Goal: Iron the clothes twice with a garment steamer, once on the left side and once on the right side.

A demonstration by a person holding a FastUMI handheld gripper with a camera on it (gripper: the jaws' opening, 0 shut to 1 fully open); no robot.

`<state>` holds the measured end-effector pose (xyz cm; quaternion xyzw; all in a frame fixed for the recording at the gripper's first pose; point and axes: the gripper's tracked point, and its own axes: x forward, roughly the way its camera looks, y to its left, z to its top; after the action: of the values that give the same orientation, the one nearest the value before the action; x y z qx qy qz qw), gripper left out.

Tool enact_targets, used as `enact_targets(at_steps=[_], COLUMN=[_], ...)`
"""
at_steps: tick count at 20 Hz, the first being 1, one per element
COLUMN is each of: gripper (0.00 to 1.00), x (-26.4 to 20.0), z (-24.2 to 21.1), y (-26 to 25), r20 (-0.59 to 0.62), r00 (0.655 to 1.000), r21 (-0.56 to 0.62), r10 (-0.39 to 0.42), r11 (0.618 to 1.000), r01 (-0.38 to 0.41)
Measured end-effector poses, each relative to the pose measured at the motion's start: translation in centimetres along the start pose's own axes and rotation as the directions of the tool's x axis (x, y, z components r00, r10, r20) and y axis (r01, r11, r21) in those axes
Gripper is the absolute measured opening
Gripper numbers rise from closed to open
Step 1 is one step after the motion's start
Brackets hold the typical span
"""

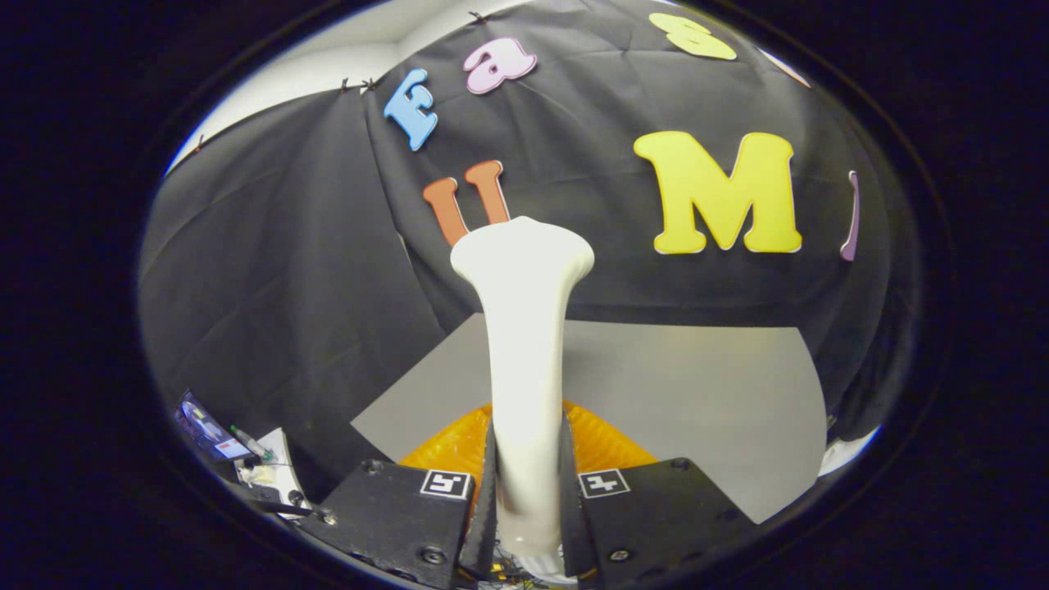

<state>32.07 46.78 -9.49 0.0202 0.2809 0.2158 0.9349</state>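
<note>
Both fingers of the gripper [529,492] pressed on the white garment steamer [524,344], clenched around its slim neck from either side, so the steamer stood upright between them with its flared head rising beyond the fingertips. Judged from its smooth, glossy shell, the steamer looked like hard plastic: stiff, unlikely to give under pressure, and probably rather slippery, so a firm clamp on the narrow waist, where the fingers sat, seemed the sensible place to hold it. The wide head above the grip could make it top-heavy and prone to swinging if tilted fast; its true weight could not be told. Behind the steamer's lower neck lay an orange ribbed piece [602,438], what it belonged to being unclear. Beyond the steamer spread a pale grey counter [697,393]. To the left of the steamer's base, well apart, sat a small cluttered pile with a device screen [215,434]. No brand or label showed on the steamer itself; each finger carried a square black-and-white marker [604,483], which bore a pattern, not readable words. No garment could be made out.
</note>
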Motion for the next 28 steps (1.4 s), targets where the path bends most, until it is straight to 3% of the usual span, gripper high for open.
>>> enact_targets(at_steps=[7, 14, 18, 21, 25, 28], gripper=[0.35, 0.35, 0.35, 0.35, 0.35, 0.35], x=[-7.6, -17.9, -24.6, -29.3, -33.8, -35.5], z=[0.7, -3.7, -3.7, -1.7, 2.2, 5.6], y=[-3.1, -11.3, -17.0, -20.4, -25.0, -27.6], r20=[0.098, 0.129, 0.187, 0.265, 0.362, 0.430], r00=[0.995, 0.975, 0.930, 0.885, 0.834, 0.809], r21=[0.096, 0.218, 0.254, 0.291, 0.325, 0.302], r10=[-0.033, -0.181, -0.315, -0.381, -0.416, -0.400], r11=[0.995, 0.964, 0.930, 0.907, 0.895, 0.909], r01=[0.024, 0.151, 0.264, 0.304, 0.305, 0.289])
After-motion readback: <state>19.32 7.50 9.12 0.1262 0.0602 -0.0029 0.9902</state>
